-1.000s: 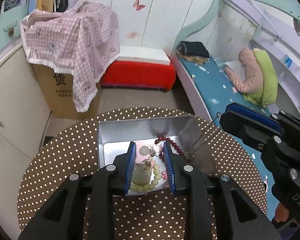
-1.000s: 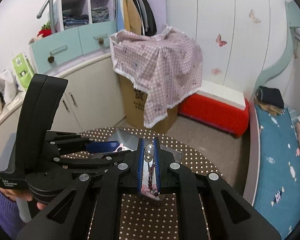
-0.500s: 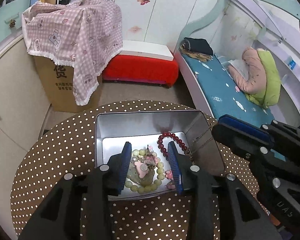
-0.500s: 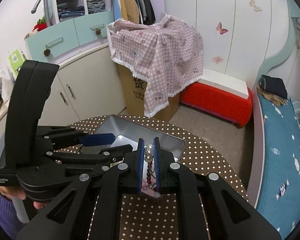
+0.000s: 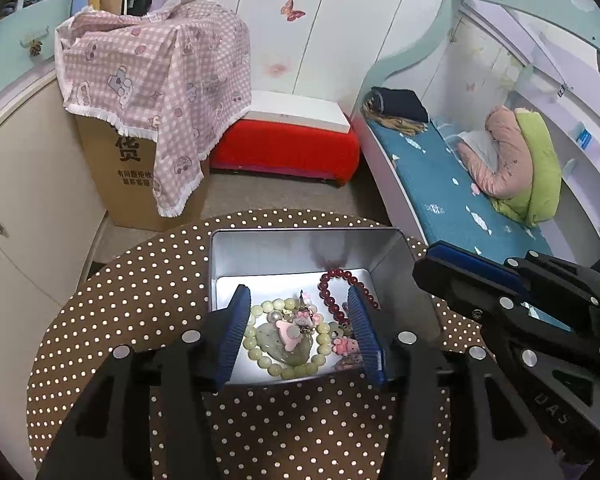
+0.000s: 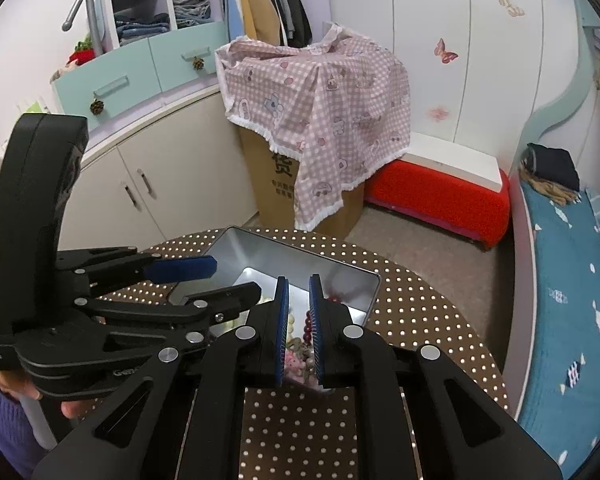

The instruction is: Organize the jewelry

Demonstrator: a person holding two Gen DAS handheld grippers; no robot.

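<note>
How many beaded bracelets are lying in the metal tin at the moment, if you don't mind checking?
2: a pale green bead bracelet at the near end of the metal tin, and a dark red bead bracelet behind it to the right. Others may be hidden.

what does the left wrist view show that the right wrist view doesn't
Only the left wrist view shows the pale green bead bracelet whole, ringing a green heart pendant, plus the full dark red bead bracelet. Only the right wrist view shows the left gripper from the side, open. Both show the metal tin on the dotted table.
</note>
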